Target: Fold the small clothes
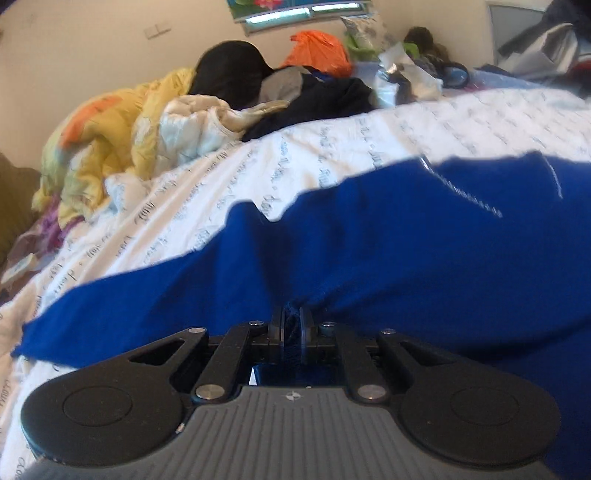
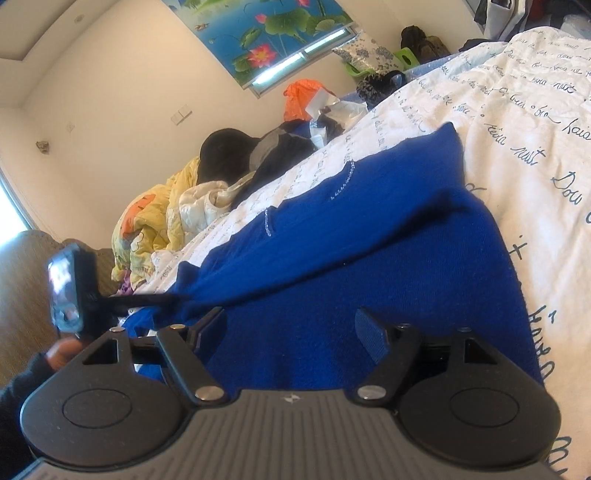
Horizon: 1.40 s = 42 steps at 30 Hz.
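Left wrist view: blue knit garment (image 1: 406, 240) lies on the script-printed white bedsheet (image 1: 229, 173), a bunch of it clenched between the left gripper (image 1: 291, 328) jaws. Right gripper (image 2: 291, 328) jaws stand released, the garment's flat cloth spread between and ahead of them.

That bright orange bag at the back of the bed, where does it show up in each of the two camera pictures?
Left wrist view: the orange bag sits top centre, just right of the black garment.
Right wrist view: the orange bag sits upper centre, below the lotus-print blind.
Shared landmark: the yellow quilt, bunched at the left in both.
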Available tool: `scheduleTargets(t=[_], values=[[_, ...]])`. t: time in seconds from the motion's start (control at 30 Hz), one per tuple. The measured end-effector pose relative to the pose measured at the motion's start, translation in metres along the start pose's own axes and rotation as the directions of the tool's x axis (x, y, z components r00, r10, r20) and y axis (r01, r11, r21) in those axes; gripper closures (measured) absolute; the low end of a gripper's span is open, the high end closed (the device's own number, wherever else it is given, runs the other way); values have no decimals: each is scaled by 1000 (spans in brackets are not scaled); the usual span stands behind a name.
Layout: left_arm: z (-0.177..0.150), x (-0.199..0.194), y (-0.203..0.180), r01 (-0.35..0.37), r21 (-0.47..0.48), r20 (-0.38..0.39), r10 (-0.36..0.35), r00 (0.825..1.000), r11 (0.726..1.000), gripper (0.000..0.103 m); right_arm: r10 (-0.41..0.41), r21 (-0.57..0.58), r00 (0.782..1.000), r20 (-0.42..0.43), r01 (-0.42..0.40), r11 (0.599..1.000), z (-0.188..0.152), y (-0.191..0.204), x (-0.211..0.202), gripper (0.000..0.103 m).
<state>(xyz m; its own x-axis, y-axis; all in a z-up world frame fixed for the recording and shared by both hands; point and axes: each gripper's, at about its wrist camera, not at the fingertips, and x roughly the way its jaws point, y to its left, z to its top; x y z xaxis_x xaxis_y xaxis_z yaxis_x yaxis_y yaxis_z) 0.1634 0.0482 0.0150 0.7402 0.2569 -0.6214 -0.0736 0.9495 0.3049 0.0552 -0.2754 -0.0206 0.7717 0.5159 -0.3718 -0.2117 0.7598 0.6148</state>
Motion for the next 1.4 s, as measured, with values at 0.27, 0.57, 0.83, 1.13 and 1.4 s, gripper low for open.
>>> scheduleTargets(t=[0.27,0.57,0.83,1.13,1.4], values=[[13,-81,7,14,-73,322,11,947,997,3,-68,-84,997,40,71,994,88,17,13,6],[28,10,-13,232,-156,33,-230,973,960,1,-476,-449,879,-25,415,791,101,-12,134,0],[0,-21,40,310,-325,164,-269,949,894,5,-434,-437,901,-11,387,812,93,-22,118,0],[-91,5,291,134,-923,122,-56,991,362,13,-443,-434,897,-4,397,809,98,-19,124,0],[-110,53,358,141,-978,133,-64,989,150,18,-444,-433,896,-3,399,808,98,-19,124,0]])
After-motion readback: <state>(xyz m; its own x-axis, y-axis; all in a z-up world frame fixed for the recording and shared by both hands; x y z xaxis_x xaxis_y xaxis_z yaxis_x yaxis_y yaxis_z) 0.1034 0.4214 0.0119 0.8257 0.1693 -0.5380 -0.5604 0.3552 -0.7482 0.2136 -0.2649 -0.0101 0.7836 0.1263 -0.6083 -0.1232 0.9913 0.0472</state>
